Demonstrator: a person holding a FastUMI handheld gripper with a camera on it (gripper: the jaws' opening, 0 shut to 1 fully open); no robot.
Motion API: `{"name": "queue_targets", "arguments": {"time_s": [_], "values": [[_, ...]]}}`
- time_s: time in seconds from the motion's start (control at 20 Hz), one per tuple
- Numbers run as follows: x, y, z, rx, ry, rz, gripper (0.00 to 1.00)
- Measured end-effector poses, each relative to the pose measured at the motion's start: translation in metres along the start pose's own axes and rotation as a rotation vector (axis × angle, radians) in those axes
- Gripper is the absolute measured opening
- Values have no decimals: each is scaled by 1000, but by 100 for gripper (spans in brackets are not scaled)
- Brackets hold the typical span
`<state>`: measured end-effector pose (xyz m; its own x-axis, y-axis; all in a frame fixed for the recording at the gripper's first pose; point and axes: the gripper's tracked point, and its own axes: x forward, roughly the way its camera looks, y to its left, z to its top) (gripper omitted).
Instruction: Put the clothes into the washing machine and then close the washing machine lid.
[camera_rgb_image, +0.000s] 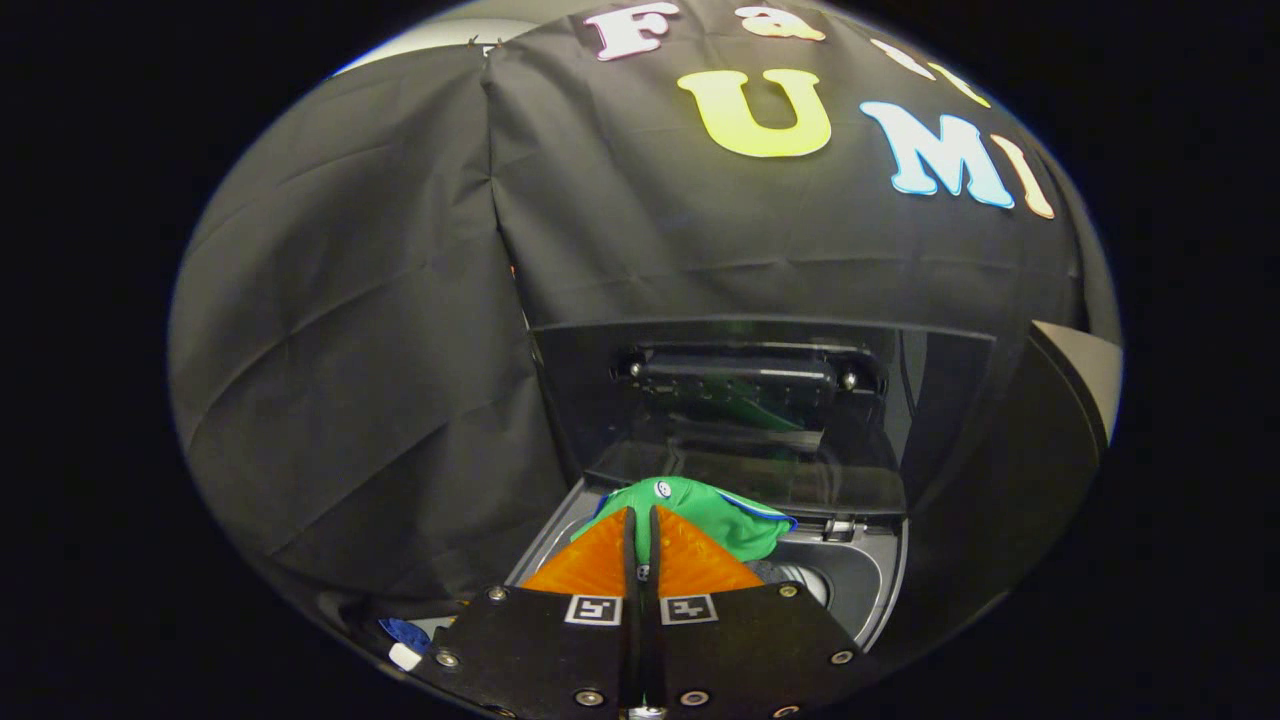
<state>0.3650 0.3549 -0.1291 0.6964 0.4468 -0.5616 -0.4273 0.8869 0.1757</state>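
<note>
The bright green cloth garment with blue trim along its edge (715, 512) is bunched into a soft, rounded heap, with a small round white badge near its top. It hangs at the very tips of the hand-held gripper (641, 512), whose two fingers are pressed together with only a thin slit between them, pinching a fold of the green fabric. Most of the garment bulges out just ahead of the fingertips and spills off to their right, where the blue-edged hem droops downward.

Beneath the garment sits the dark grey top-loading washing machine (868, 580), its opening facing up. The garment is held over that opening, toward its rear left part, and I cannot tell whether the cloth touches the rim. A pale round part of the drum shows just right of the fingers, below the hanging hem.

Behind the opening the machine's dark glossy lid (760, 400) stands raised, upright against the back, with a black hinge or handle block across its upper middle. A faint green reflection shows in the lid's shiny surface.

A wrinkled black cloth wall (380, 330) hangs behind and to the left of the machine.
</note>
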Motion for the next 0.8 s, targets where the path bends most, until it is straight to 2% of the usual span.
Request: {"name": "queue_targets", "arguments": {"time_s": [0.6,0.8], "values": [[32,-3,-49,-16,126,-29,0],[41,-3,-75,23,197,-21,0]]}}
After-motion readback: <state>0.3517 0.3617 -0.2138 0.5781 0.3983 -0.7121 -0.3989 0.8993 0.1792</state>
